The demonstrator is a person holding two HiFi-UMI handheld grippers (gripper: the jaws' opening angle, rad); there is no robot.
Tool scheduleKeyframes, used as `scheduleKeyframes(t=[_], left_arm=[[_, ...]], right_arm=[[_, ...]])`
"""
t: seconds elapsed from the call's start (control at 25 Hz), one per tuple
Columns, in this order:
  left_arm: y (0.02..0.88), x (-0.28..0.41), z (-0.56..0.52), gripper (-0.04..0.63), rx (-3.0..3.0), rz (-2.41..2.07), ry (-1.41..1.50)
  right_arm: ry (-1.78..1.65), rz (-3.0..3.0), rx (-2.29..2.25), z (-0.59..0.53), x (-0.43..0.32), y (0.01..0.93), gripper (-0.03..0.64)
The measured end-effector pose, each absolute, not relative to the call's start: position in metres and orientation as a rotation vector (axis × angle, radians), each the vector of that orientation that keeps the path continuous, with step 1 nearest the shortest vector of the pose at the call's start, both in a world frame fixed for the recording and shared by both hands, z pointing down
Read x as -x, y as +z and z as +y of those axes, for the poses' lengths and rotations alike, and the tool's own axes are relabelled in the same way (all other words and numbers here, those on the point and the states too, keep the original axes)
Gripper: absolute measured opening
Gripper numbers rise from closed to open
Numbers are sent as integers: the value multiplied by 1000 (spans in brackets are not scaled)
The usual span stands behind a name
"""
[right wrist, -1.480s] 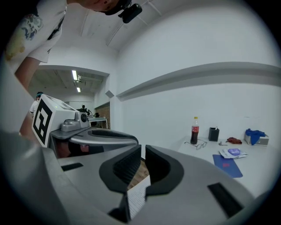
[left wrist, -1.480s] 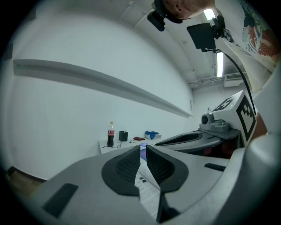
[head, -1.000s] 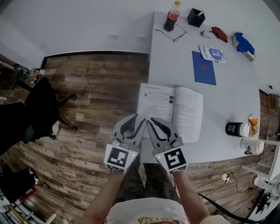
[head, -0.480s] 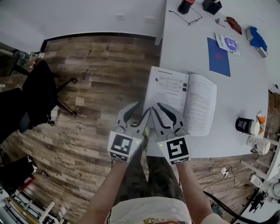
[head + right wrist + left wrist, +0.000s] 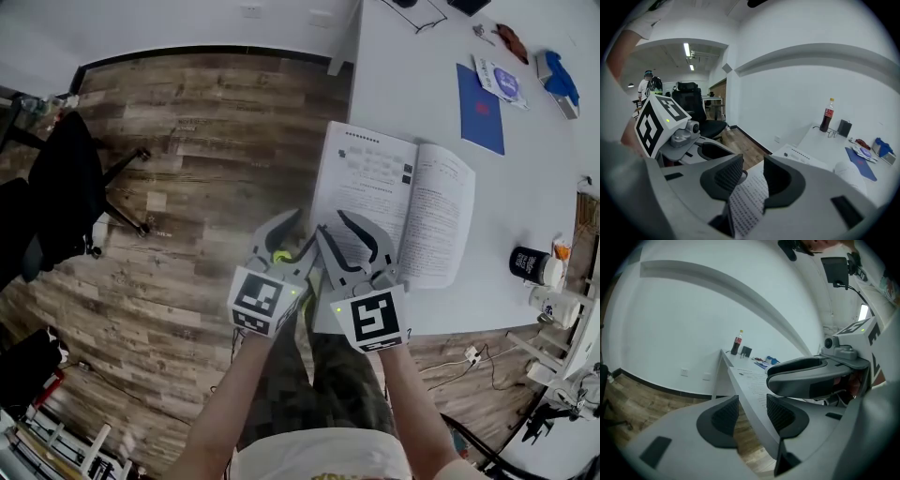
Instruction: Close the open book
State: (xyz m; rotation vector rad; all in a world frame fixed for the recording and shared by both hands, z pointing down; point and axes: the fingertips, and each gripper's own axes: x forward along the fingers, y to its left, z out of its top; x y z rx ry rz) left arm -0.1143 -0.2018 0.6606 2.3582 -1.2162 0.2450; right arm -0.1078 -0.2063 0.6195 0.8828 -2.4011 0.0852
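The open book lies flat on the white table, its printed pages up and its left page near the table's left edge. Both grippers hover side by side at the book's near left corner. My left gripper is over the table edge and the floor. Its jaws have just been opening and nothing is between them. My right gripper is above the left page's near edge. Its jaws have just been opening too, and the printed page shows through their gap, untouched by the pads.
A blue booklet, a blue cloth, a black mug and a white cup stand on the table's right side. A cola bottle is at the far end. A black office chair stands on the wood floor at left.
Both pairs of jaws, tips nearly together before, now stand spread. The grippers have sunk toward the book's near left corner, and the book sits larger and lower in the head view.
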Motion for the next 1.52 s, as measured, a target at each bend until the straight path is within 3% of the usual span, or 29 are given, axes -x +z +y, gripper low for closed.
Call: scheduleKeyframes(t=[0.28, 0.68, 1.12, 1.52], left_arm=[[675, 113, -205, 198, -2298, -1191, 146], [686, 101, -199, 196, -2138, -858, -177], [680, 100, -200, 190, -2204, -900, -101], [646, 98, -201, 130, -2243, -964, -76]], right_arm=[[81, -2388, -864, -206, 116, 629, 129], [202, -2389, -944, -210, 103, 632, 129], [223, -2385, -954, -206, 101, 627, 129], [217, -2397, -1033, -208, 84, 605, 127]])
